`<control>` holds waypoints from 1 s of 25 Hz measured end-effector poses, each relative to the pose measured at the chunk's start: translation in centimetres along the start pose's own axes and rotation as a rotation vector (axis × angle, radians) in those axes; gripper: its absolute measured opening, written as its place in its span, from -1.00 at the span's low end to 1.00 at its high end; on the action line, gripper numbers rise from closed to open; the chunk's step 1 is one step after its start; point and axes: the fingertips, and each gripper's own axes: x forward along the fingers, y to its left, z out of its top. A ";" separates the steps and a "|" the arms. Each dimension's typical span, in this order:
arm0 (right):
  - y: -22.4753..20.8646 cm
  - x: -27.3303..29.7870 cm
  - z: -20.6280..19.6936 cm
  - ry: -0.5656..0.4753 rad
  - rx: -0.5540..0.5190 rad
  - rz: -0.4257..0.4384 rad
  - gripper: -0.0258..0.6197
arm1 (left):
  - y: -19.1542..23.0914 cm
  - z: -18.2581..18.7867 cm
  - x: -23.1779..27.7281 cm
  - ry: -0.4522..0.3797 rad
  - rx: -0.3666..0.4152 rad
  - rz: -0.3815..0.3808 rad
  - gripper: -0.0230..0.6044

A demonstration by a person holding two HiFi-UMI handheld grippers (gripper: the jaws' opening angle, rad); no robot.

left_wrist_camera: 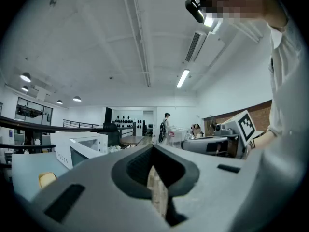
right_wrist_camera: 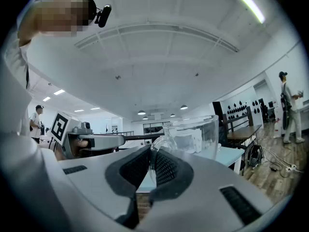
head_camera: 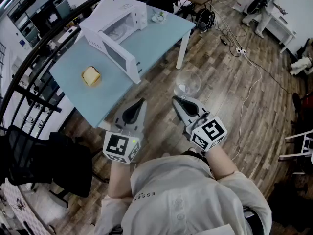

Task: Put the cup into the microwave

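Note:
A clear glass cup (head_camera: 188,83) hangs over the wooden floor, held by its handle in my right gripper (head_camera: 178,100), which is shut on it. In the right gripper view the cup (right_wrist_camera: 195,137) stands upright just past the jaws of the right gripper (right_wrist_camera: 150,154). The white microwave (head_camera: 117,33) sits on the light blue table (head_camera: 161,31) ahead and to the left, its door (head_camera: 120,58) swung open. My left gripper (head_camera: 141,103) is level beside the right one, shut with nothing in it. From the left gripper (left_wrist_camera: 153,151) the microwave (left_wrist_camera: 79,146) shows far off at the left.
A yellow piece of bread (head_camera: 91,76) lies on the table near the microwave door. Black chairs (head_camera: 58,160) stand at the lower left by a dark railing (head_camera: 29,97). Cables (head_camera: 244,58) trail over the floor at right, where a person (head_camera: 264,9) stands by a desk.

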 end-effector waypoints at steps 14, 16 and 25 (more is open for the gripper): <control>-2.5 2.0 -1.0 0.025 0.040 0.014 -0.86 | 1.5 -0.8 2.8 0.000 -0.007 0.006 -0.92; -3.5 2.4 -1.2 0.030 0.047 0.026 -0.86 | 1.7 -1.2 3.6 0.004 -0.012 0.013 -0.92; -11.5 6.4 -2.5 0.047 0.062 0.118 -0.86 | 4.5 -3.2 10.0 0.033 -0.016 0.126 -0.92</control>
